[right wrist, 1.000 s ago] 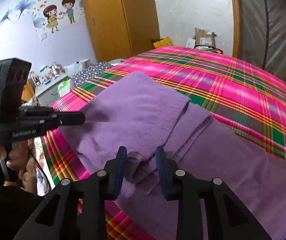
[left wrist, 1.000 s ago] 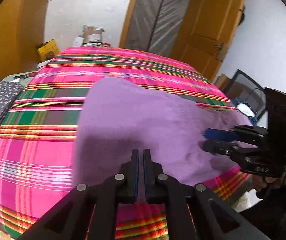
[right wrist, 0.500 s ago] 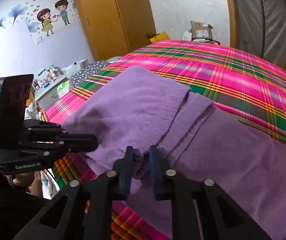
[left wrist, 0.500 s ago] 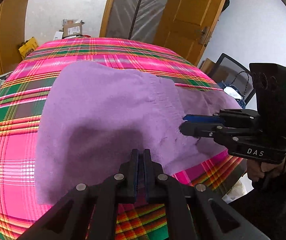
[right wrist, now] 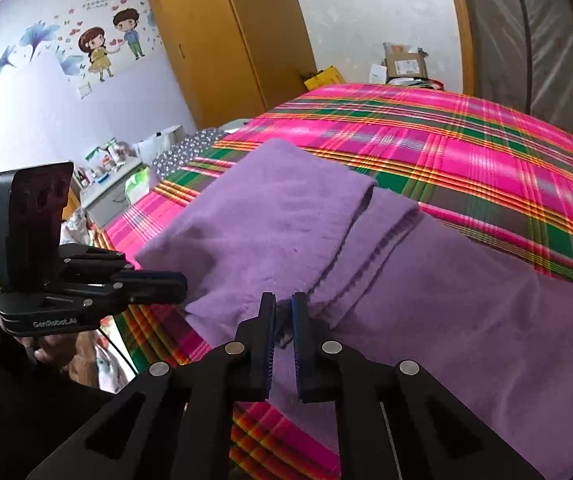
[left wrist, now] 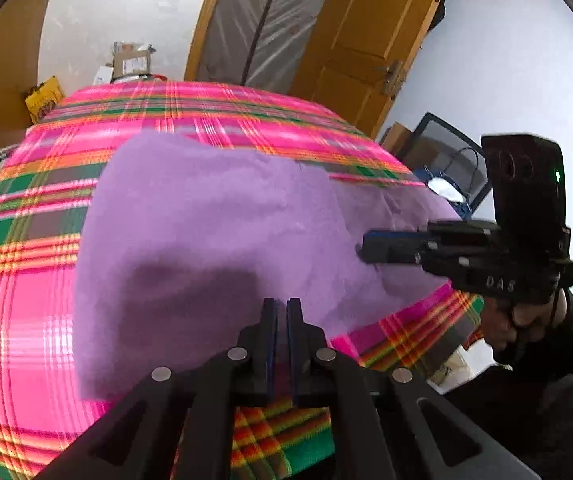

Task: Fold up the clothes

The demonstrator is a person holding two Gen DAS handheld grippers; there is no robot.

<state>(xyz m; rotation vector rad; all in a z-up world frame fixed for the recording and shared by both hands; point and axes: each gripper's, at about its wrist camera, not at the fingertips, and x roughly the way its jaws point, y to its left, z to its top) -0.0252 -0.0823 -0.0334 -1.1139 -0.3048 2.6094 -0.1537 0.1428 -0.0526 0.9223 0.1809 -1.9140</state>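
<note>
My right claw [right wrist: 283, 308] had just closed, pinching the purple garment [right wrist: 286, 216] at its near folded edge on the plaid bed [right wrist: 466, 148]; my left claw [left wrist: 281, 312] was shut on the near hem. Best to lift both together, evenly.

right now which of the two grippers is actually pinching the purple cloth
The right gripper: its jaws have just closed on a fold at the near edge of the purple cloth. The left gripper is shut too, with no cloth showing between its fingers.
</note>
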